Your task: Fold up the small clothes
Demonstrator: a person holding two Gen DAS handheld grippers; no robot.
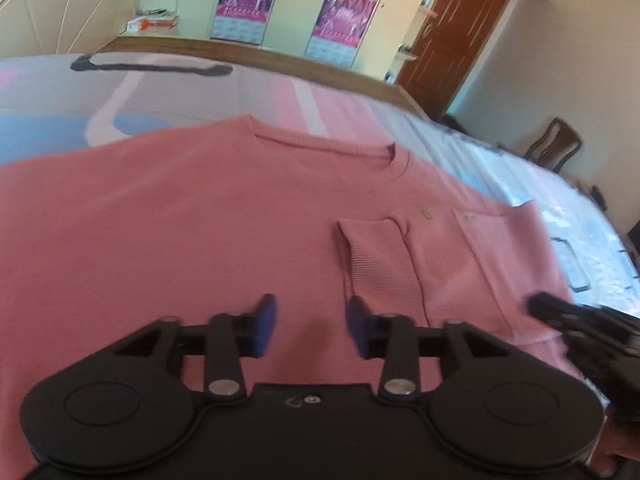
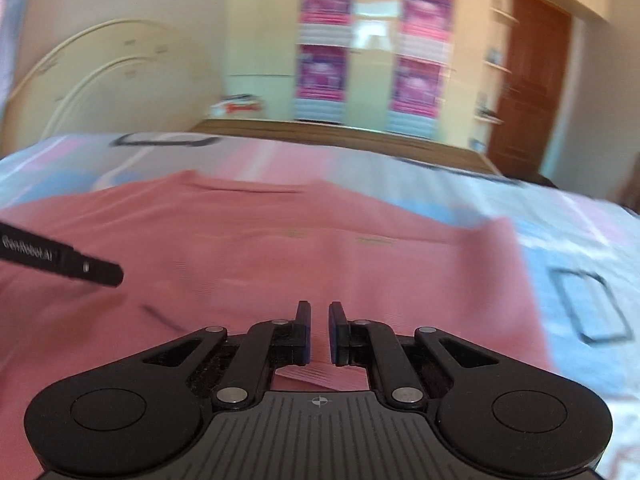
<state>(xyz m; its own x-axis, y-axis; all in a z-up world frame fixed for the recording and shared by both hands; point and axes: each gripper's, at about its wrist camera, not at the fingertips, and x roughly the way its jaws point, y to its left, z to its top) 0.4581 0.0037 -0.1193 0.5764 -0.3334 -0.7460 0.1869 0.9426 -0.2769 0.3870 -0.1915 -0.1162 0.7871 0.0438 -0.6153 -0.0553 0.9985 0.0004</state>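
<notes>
1. Currently, a pink sweater [image 1: 200, 216] is being shown spread flat on a bed [image 1: 540, 200], its neckline [image 1: 328, 152] pointing toward the far wardrobe [image 1: 288, 4].
2. One sleeve [image 1: 384, 264] is being seen folded across the chest, its ribbed cuff lying on the body of the garment (on the right of the left wrist view).
3. The left gripper [image 1: 312, 328] is being held just over the lower front of the sweater, its blue pads [image 1: 266, 328] standing apart with only flat fabric visible between them; nothing is being grasped.
4. The right gripper [image 2: 319, 334] is being held over the sweater's lower right part, its jaws nearly clenched with a thin gap; no cloth is being seen pinched there.
5. Each gripper is being caught at the edge of the other's view.
</notes>
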